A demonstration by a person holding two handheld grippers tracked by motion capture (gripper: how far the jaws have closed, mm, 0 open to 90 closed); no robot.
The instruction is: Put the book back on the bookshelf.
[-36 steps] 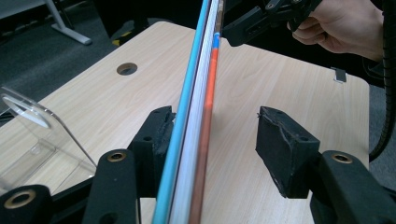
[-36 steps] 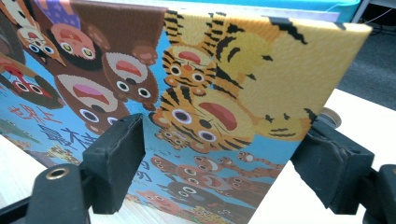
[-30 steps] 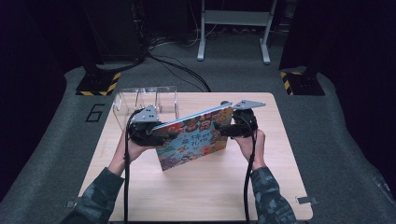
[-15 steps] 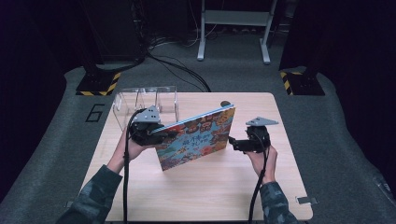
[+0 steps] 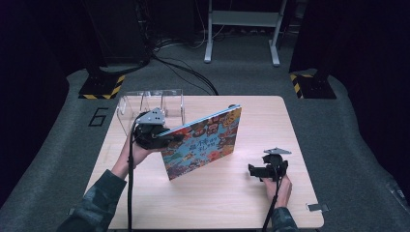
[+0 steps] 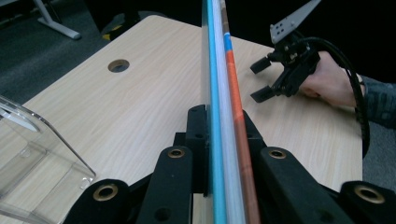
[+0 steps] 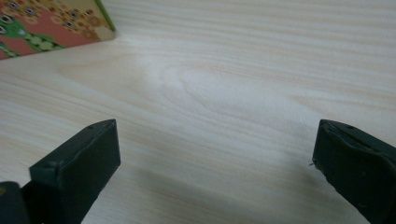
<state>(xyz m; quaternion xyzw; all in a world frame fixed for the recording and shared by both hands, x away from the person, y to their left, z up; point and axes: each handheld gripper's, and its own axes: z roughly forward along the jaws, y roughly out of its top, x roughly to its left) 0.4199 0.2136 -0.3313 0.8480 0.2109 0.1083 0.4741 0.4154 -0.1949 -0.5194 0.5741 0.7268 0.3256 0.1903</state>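
Book: thin, colourful hardcover picture book [image 5: 202, 141] with cartoon figures on the cover, standing tilted on its lower corner on the pale wooden table [image 5: 232, 198], its upper edge leaning toward the far side.
Left gripper [image 5: 167, 140]: clamped tight on the book's left edge, jaws pressed against both covers in the left gripper view [image 6: 219, 140]; sole support of the book.
Right gripper [image 5: 254, 170]: jaws have just been opening and now stand wide apart, nothing between them; low over bare wood to the right of the book, well apart from it; one book corner [image 7: 56, 23] at the top left of the right gripper view.
Clear box: transparent plastic organiser with compartments [image 5: 150, 104] just behind the left hand, near the table's far left edge.
Risk, pivot: held at one edge only, so likely to swing or sag about the pads, the free right end dropping to the table.
Risk, slip: smooth glossy covers and a thin spine; any easing of the grip could let the book slide out and fall flat.
Risk, collision: swinging the book toward the box with its long edge leading could knock a plastic wall or shove the box off the table edge.
Risk, cable: black lead trailing from the left gripper [image 5: 130, 179] could snag the sleeve during a turn.
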